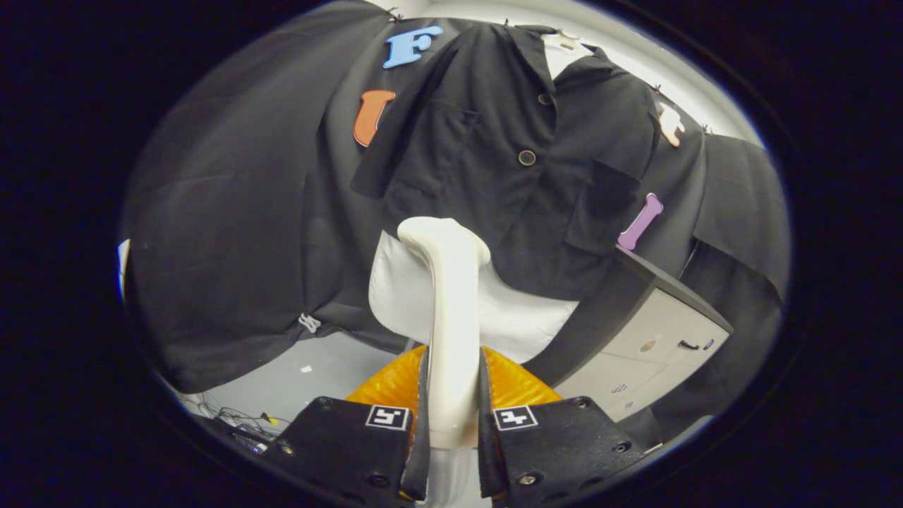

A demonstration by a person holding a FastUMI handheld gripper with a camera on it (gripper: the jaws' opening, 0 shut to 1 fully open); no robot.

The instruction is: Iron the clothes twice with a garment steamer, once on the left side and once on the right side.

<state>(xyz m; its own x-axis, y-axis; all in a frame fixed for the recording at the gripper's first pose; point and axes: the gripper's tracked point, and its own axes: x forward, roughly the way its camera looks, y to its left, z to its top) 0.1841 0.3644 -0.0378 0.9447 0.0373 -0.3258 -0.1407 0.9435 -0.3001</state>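
Against the booth's black cloth wall [233, 212], a dark button-front shirt [508, 162] is hung; the white garment steamer [451, 324] is clamped between both claw [451, 430] fingers above grey floor [331, 367].

The place is a recording booth set up for household chores, not a lived-in home. Black cloth [233, 233] is draped as the back wall, pinned up along a pale wall [635, 42] behind it. A dark button-up shirt [508, 155] hangs on display over a white form [522, 317]. Beside it stands a grey drawer cabinet [656, 353], office-style. Loose cables [233, 420] lie on the pale floor [331, 367].
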